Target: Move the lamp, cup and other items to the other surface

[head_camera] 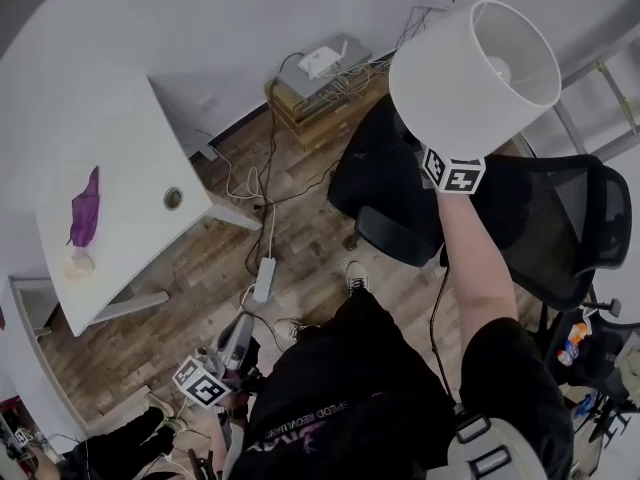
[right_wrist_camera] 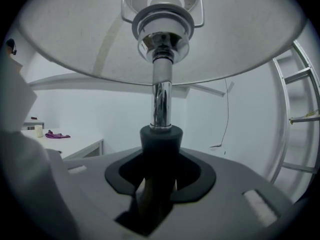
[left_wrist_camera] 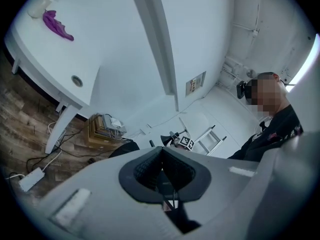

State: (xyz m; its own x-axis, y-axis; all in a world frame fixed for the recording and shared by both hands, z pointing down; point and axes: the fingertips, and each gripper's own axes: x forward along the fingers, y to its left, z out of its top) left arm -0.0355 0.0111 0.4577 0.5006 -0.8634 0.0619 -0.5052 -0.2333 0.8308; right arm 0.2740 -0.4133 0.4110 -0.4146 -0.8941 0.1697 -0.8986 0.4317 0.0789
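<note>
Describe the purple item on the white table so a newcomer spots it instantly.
Find the white table at the head view's left. Near its lower end lies a purple cloth, beside a small cream cylinder. It is limp, crumpled and the table's only coloured thing.

Right arm (head_camera: 482,268) outstretched, right gripper (head_camera: 441,156) clamping white-shaded chrome-stemmed lamp (head_camera: 462,73). Left gripper (head_camera: 236,342) held low, jaws together.

Office chair (head_camera: 560,228) and floor cables (head_camera: 262,208) stand beside the mostly bare table (head_camera: 130,168).
</note>
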